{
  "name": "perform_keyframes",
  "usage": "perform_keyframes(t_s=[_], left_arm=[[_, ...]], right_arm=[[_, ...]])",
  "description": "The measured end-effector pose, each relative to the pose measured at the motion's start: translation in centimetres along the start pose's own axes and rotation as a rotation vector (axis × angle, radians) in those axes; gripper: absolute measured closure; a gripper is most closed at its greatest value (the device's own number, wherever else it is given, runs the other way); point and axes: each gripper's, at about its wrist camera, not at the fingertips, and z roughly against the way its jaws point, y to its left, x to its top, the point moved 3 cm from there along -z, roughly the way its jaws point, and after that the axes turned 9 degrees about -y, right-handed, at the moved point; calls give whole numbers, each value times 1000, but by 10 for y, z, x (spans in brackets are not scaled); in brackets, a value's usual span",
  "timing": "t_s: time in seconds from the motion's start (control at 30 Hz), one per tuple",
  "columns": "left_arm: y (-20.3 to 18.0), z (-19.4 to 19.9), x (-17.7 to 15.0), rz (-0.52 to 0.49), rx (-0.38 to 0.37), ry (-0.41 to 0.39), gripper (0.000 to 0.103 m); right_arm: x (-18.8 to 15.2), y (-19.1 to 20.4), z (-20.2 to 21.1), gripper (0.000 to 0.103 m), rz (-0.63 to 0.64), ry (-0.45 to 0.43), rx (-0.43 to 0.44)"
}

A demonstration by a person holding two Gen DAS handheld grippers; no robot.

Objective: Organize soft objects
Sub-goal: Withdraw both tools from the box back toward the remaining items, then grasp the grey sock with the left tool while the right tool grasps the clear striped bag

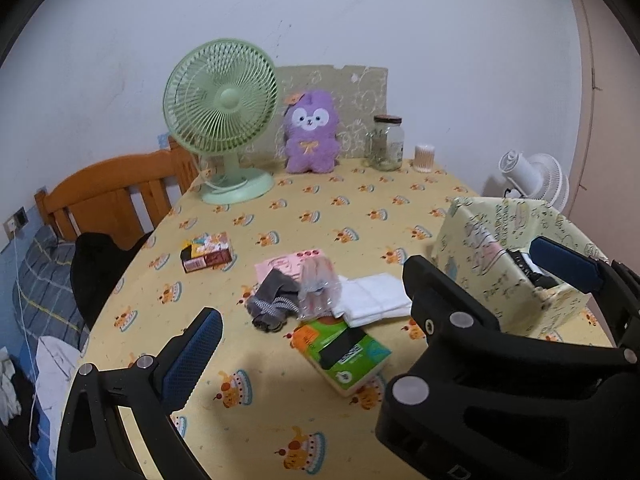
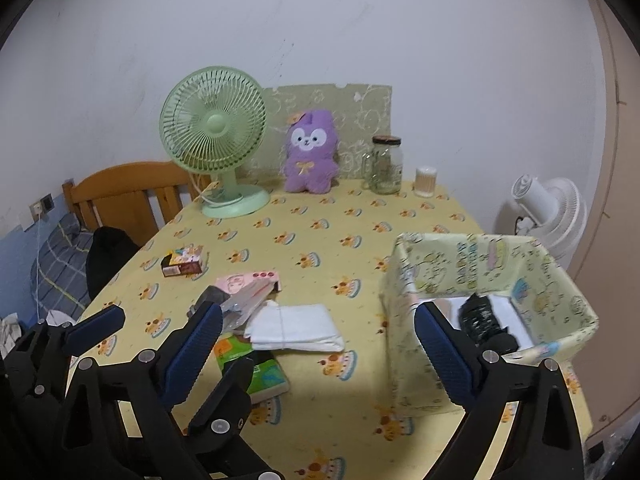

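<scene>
A pile lies mid-table: grey socks (image 1: 272, 304), a clear plastic packet (image 1: 318, 288), a white folded cloth (image 1: 376, 298) (image 2: 296, 326), a pink card (image 1: 288, 264) and a green tissue pack (image 1: 344, 354) (image 2: 256, 368). A patterned storage box (image 1: 508, 264) (image 2: 480, 280) stands at the right with dark items inside. A purple plush (image 1: 310, 132) (image 2: 310, 152) sits at the back. My left gripper (image 1: 308, 356) is open above the pile and empty. My right gripper (image 2: 320, 356) is open and empty, its right finger at the box's near wall.
A green fan (image 1: 222, 120), a glass jar (image 1: 386, 142) and a cotton-swab tub (image 1: 424, 158) stand along the back wall. A small colourful box (image 1: 208, 256) lies at the left. A bed and wooden headboard (image 1: 116, 188) are left of the table, a white fan (image 2: 548, 208) right.
</scene>
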Motion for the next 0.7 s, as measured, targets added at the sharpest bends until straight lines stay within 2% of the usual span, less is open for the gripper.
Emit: perform_keyframes(t_s=[0.43, 0.7], left_arm=[[37, -34, -15, 66, 45, 79, 0], [54, -48, -17, 75, 72, 95, 0]], right_arm=[[-9, 26, -36, 11, 23, 39, 27], [-11, 41, -57, 13, 29, 64, 47]])
